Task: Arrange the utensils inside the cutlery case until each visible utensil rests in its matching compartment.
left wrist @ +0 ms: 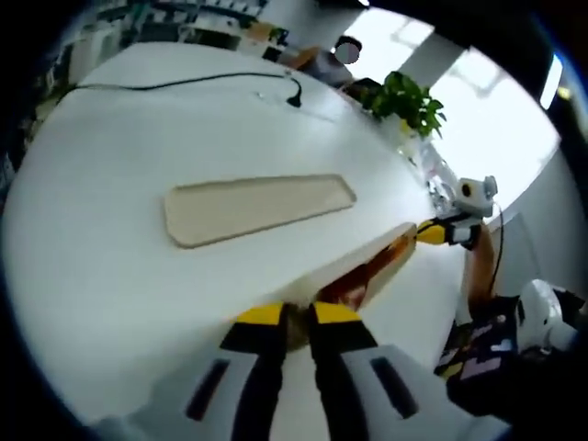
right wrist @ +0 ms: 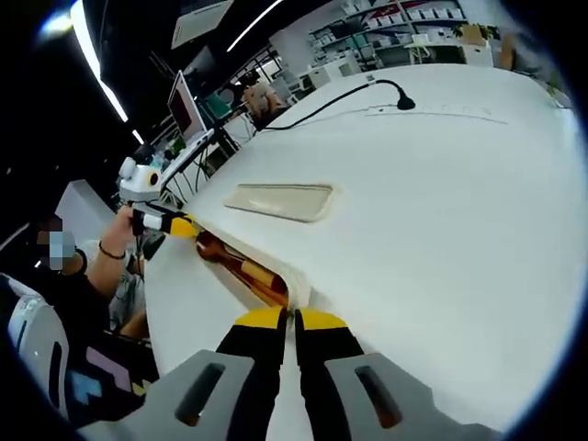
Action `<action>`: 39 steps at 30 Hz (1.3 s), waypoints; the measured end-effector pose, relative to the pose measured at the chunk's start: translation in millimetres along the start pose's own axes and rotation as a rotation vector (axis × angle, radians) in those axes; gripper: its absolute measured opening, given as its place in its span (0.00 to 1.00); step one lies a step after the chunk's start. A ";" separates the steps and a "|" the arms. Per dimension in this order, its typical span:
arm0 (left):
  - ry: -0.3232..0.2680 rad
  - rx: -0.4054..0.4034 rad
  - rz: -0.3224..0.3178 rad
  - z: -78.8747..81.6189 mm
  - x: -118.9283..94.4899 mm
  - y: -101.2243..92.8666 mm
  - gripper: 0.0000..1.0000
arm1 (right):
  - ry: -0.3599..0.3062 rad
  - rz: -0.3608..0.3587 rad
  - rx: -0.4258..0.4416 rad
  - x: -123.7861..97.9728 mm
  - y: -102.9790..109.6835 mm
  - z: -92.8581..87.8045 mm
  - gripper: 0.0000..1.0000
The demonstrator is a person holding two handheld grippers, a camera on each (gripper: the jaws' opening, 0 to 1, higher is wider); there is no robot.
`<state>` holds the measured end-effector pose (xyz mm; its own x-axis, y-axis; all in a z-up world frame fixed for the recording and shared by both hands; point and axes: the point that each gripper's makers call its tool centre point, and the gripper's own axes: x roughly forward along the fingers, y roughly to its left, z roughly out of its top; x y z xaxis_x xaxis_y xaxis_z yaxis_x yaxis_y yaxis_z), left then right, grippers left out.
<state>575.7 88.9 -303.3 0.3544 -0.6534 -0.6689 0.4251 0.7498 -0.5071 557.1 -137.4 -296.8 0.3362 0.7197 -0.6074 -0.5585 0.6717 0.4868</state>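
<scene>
1. Two near jaws framed each view. The left gripper (left wrist: 299, 317) had its yellow-tipped jaws pressed together on the near edge of the white case cover (left wrist: 303, 276). The right gripper (right wrist: 294, 319) was likewise clamped on that cover's edge at its own fingertips.
2. Just beyond the fingertips, under the raised edge, lay the brown utensils (left wrist: 372, 271). They looked wooden, so probably light, stiff and not very slippery. Each would be best pinched at mid-handle, lying flat, rather than at a thin tip.
3. The cover bowed between the two grips, which suggests a thin, bendable sheet. Whether it was a hinged lid or a loose flap I could not tell. Holding it at the rim, as both grippers did, seemed the safe choice.
4. Farther out on the white surface sat a long beige panel (left wrist: 257, 207), well apart from either set of jaws.
5. Differences between the views:
   - The left gripper view showed the right gripper's tips at the cover's far end, with a green plant (left wrist: 409, 101) beyond.
   - The right gripper view showed the utensils' rounded handles more clearly. It also showed the person's hand (right wrist: 115, 243) behind the left gripper, and a monitor (right wrist: 184, 101) farthest off.
</scene>
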 end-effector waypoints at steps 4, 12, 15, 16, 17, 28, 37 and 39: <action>0.028 0.005 -0.033 -0.3 10.8 -9.7 0.10 | -0.027 -0.021 0.014 -8.3 -8.4 1.2 0.02; 0.016 0.031 -0.033 5.3 19.1 -12.8 0.10 | -0.040 -0.016 0.025 -11.3 -13.0 -3.2 0.03; 0.010 0.031 -0.034 6.1 20.3 -12.1 0.10 | -0.059 -0.008 0.010 -10.3 -13.7 -1.9 0.03; 0.010 0.032 -0.035 6.1 20.2 -11.6 0.11 | -0.063 -0.006 0.009 -9.8 -14.4 -1.5 0.03; 0.010 0.035 -0.038 5.9 20.2 -11.2 0.11 | -0.067 -0.004 0.007 -9.3 -14.7 -0.9 0.03; 0.018 0.091 -0.039 1.4 24.0 -7.8 0.16 | -0.072 0.010 -0.022 -3.5 -12.3 -5.2 0.06; -0.015 0.097 -0.049 6.7 14.4 -10.4 0.20 | -0.069 -0.014 -0.065 -5.3 -11.5 -6.3 0.09; -0.046 0.078 -0.070 10.8 10.2 -13.4 0.23 | -0.086 -0.007 -0.073 -8.0 -9.9 -2.4 0.09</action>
<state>582.7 71.1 -297.5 0.3584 -0.7090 -0.6073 0.5131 0.6931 -0.5064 558.1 -150.3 -298.3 0.4020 0.7297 -0.5531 -0.6085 0.6643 0.4341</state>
